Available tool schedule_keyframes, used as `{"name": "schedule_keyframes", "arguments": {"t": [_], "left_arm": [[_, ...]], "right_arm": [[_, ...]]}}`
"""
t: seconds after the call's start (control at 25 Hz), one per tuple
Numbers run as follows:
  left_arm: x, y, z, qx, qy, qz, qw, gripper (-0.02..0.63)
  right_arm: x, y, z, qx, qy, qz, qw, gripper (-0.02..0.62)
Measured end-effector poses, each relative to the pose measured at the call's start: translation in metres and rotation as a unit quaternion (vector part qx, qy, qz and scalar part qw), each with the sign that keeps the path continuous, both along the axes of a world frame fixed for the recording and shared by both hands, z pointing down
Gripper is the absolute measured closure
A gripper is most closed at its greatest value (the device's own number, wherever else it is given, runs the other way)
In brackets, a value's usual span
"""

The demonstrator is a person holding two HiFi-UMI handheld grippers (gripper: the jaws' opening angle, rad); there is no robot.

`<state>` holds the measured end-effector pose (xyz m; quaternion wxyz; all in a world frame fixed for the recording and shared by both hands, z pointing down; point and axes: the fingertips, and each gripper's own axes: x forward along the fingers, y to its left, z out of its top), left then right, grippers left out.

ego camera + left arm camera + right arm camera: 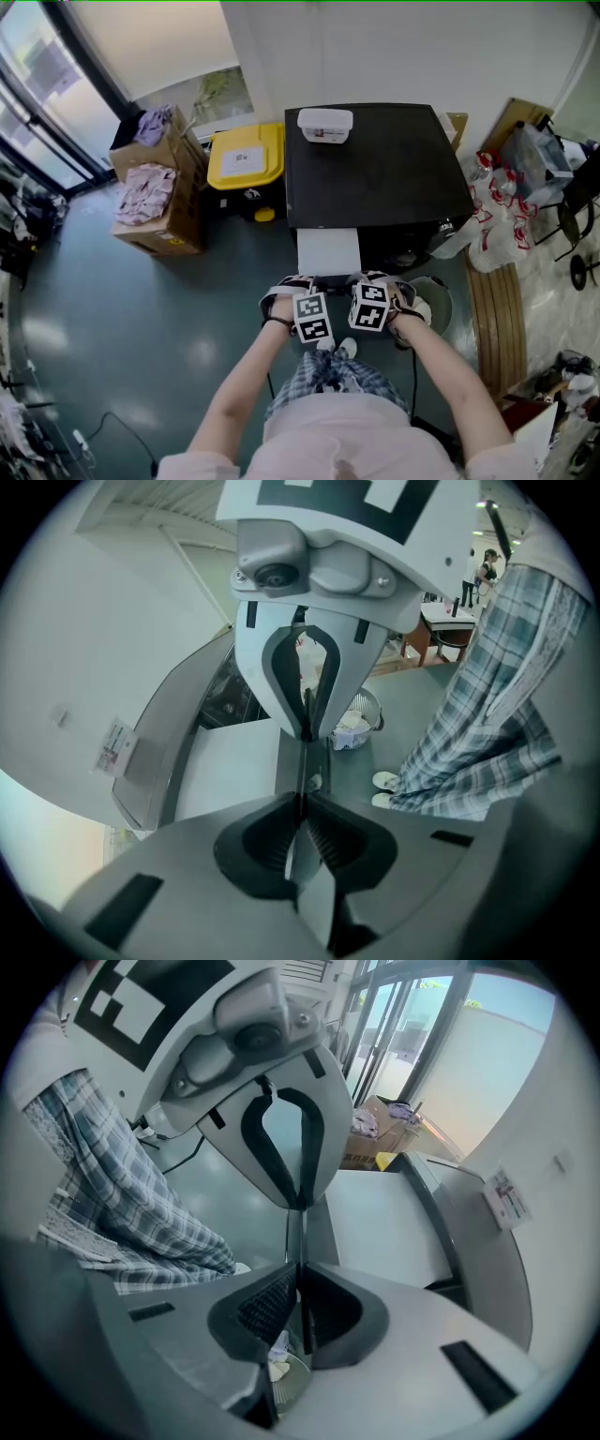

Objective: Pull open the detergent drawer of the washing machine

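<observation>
The white rectangular detergent drawer is seen drawn out from the front of the black-topped washing machine. Its thin front edge is pinched between the nearly closed jaws of the left gripper and the right gripper, which are set side by side.

Open floor lies to the person's left. A white drawer juts from the washer front toward the person. A yellow bin and boxes crowd the washer's left side, and bags crowd its right. A tub sits on top.
</observation>
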<state>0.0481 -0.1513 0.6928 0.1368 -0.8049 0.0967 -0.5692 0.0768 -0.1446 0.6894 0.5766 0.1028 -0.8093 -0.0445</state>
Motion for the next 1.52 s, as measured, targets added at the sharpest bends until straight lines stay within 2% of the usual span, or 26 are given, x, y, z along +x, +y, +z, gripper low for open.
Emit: {"name": "schedule_keyframes", "arguments": {"t": [0.88, 1.52], "left_arm": [[-0.005, 0.037, -0.001, -0.037, 0.008, 0.028, 0.9989, 0.552], [-0.006, 0.049, 0.002, -0.052, 0.013, 0.034, 0.998, 0.552]], "right_arm": [[-0.005, 0.037, -0.002, -0.042, -0.016, -0.023, 0.999, 0.549], [-0.004, 0.048, 0.003, -0.055, -0.031, -0.018, 0.998, 0.549]]}}
